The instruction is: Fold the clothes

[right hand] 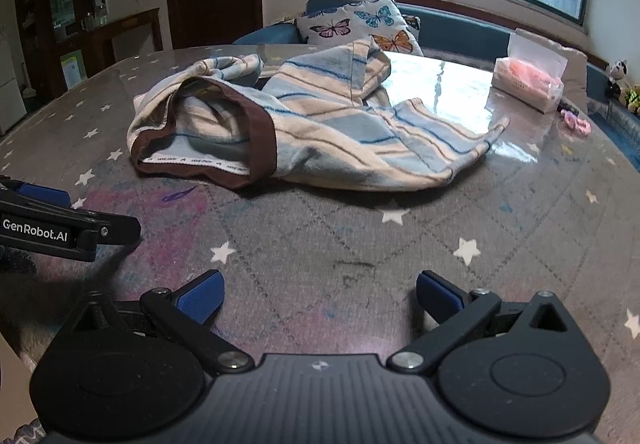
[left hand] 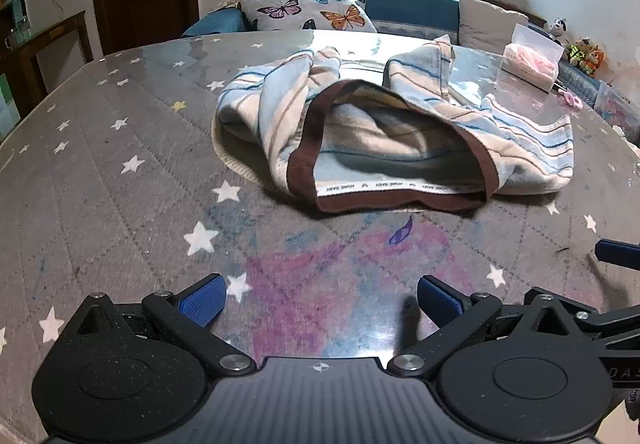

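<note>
A crumpled striped garment (left hand: 384,131), cream and light blue with a brown waistband, lies bunched on the grey star-print table (left hand: 120,183). It also shows in the right wrist view (right hand: 320,131), its open waistband facing me. My left gripper (left hand: 320,300) is open and empty, low over the table, short of the garment. My right gripper (right hand: 320,298) is open and empty, also short of it. The left gripper's body (right hand: 48,219) shows at the left edge of the right wrist view; a blue fingertip (left hand: 616,254) of the right one shows in the left wrist view.
A clear bag of pink items (right hand: 528,79) and a pink hair tie (right hand: 576,121) sit at the table's far right. A butterfly cushion (right hand: 360,23) on a blue sofa lies beyond the far edge. Pink and blue stains (left hand: 328,276) mark the tablecloth.
</note>
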A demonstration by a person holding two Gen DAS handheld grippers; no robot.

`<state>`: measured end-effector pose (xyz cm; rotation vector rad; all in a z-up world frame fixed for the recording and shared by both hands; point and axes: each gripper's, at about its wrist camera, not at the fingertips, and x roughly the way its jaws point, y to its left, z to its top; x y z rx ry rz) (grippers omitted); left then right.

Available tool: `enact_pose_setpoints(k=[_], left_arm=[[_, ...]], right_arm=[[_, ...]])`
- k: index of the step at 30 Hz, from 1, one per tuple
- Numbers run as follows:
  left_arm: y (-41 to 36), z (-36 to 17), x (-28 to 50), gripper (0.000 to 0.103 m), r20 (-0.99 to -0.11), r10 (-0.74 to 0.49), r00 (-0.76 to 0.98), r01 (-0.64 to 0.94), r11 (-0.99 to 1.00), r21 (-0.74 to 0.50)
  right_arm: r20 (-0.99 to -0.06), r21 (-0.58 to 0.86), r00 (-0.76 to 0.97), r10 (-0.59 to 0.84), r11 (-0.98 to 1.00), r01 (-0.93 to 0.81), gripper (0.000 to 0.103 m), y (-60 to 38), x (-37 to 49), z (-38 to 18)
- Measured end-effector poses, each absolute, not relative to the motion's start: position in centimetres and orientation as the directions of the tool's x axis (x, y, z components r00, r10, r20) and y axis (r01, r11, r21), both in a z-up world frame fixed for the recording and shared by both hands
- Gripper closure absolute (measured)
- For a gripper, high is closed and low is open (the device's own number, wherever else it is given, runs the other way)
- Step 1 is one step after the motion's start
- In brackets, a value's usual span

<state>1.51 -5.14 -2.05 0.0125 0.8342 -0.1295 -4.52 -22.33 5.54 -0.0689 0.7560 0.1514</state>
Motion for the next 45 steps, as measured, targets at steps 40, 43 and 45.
enact_pose_setpoints(k=[40,43,45], left_arm=[[-4.8,-0.8,5.6,0.000,-0.759,-0.059,0.648,0.081,0.997,-0.008],[-4.7,-0.6,6.2,0.000,-0.760,-0.052,0.647,0.076,0.997,-0.003],[-4.6,-0.5,6.6,0.000,-0.761,-0.049,0.647,0.074,0.997,-0.002]], right_arm=[[-0.706,0.008,0.694,0.142,0.981,-0.193,0.000,-22.3,0.6,6.9],[-0.707,0.011,0.692,0.145,0.981,-0.194,0.000,-22.4,1.2,6.9],[-0.708,0.013,0.691,0.147,0.981,-0.196,0.000,-22.4,1.6,6.9]])
